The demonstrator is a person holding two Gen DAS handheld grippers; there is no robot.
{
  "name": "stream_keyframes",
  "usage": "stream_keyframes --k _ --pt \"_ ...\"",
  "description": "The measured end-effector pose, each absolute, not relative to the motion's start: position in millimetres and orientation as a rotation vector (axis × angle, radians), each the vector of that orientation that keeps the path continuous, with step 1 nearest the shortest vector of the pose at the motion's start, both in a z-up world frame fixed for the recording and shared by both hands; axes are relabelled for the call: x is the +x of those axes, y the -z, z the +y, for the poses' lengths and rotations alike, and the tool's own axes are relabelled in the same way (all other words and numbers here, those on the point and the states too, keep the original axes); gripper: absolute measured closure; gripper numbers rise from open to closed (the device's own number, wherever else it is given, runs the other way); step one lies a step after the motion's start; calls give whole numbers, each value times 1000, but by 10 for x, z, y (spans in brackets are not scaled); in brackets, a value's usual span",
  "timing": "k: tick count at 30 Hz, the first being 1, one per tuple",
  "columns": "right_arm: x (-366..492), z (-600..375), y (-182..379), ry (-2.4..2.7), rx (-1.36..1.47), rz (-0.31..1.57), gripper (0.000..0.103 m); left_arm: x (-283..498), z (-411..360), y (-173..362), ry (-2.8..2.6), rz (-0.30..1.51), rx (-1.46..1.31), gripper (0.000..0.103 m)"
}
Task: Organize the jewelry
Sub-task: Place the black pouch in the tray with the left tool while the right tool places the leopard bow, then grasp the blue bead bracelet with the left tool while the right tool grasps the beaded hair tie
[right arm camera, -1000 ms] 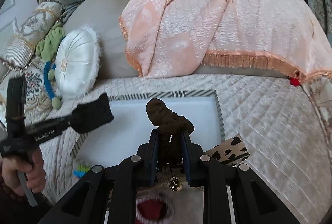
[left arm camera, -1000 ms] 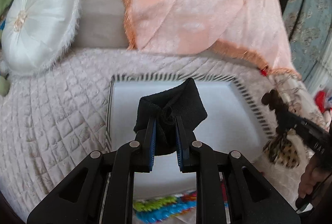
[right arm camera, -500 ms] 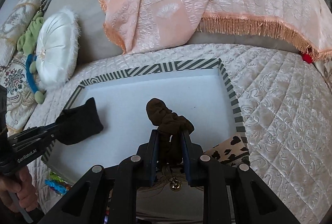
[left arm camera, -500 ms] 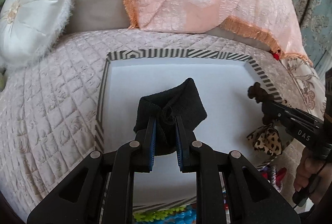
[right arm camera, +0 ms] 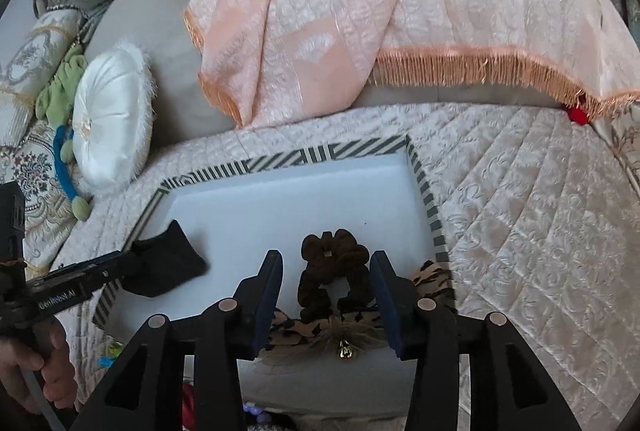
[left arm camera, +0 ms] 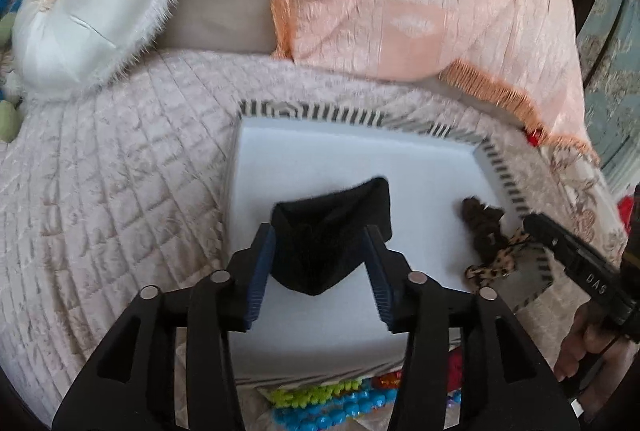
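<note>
We're at the release step: both claws spread wide, holding nothing. Black cloth (left arm camera: 332, 227) lies in the white tray (left arm camera: 360, 147), between left claw (left arm camera: 320, 263) fingers; brown scrunchie (right arm camera: 334, 271) lower centre, between right claw (right arm camera: 326, 287) fingers. Next we'd back both claws out without snagging, then go for the leopard bow (right arm camera: 434, 277) at the tray's edge.

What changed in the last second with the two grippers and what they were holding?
Both grippers opened: the left gripper released the black cloth pouch, and the right gripper released the brown scrunchie. Both items now lie in the striped-rim tray. The leopard-print bow stayed put.
</note>
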State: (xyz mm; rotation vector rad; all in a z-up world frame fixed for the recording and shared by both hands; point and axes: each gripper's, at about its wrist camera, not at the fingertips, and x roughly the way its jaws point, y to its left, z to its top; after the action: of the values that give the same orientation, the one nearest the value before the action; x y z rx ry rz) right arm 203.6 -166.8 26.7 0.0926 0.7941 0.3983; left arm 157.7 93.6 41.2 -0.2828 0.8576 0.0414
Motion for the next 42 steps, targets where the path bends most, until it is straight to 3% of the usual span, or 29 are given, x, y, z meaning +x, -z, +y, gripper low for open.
stream_keyframes --k 4,10,20,22,25,27,30,32,42 --pt "1842 -1737 -392 -386 106 765 60 1291 1112 -548 -50 783 -315 45" --pt "1483 -1885 -416 -359 103 791 60 872 1083 -402 37 840 -279 44" --pt "770 -2124 199 -347 176 995 54 480 712 -102 127 870 -91 45" --pt "755 -2107 180 -370 141 980 52 504 662 -84 145 869 -79 49" --pt "757 -2144 192 -384 165 980 52 572 590 -52 158 871 -51 61" --pt "771 -2155 186 -380 185 985 52 634 550 -21 180 882 -54 76" --pt "769 -2137 182 -375 185 988 50 680 495 40 197 912 -36 80" --pt "772 -2143 173 -376 179 987 50 689 466 83 197 929 -19 91" --pt "735 -2151 67 -398 199 941 50 538 581 -262 216 789 -112 94"
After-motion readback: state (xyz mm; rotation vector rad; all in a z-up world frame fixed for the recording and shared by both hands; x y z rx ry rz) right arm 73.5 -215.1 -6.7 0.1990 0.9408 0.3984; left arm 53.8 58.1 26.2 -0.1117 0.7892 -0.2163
